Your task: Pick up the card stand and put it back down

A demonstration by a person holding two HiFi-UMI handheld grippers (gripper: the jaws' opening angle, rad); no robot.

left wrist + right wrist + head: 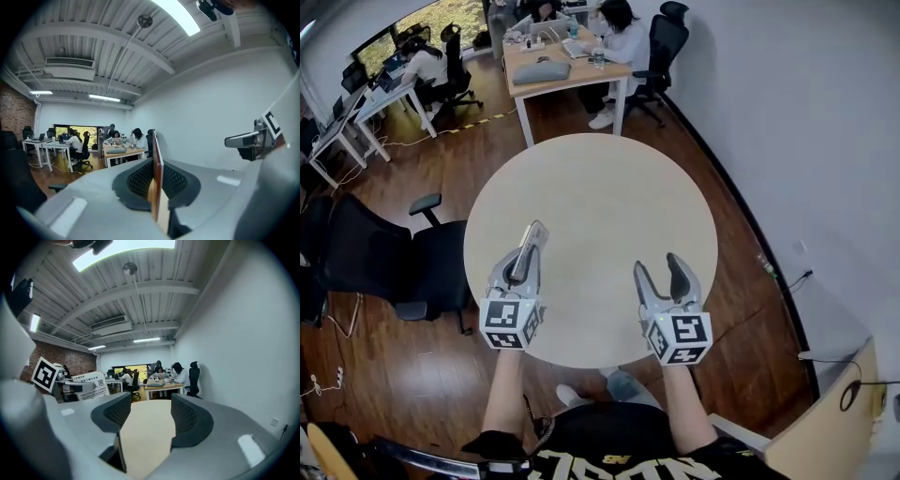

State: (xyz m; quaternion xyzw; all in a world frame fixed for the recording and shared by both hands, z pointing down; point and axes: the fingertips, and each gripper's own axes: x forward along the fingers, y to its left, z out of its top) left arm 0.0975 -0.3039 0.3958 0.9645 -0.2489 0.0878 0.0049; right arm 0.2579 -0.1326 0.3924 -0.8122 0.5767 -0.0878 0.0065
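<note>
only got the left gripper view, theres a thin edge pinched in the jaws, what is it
Observer: The card stand. The right gripper view shows its white printed face.
Operator: right gripper holding anything
Observer: No. The right gripper has its jaws apart, with only bare tabletop showing between them.
Operator: where am i over the table
Observer: The head view puts the left gripper over the left part of the round table, with the stand sticking out past the jaw tips.
</note>
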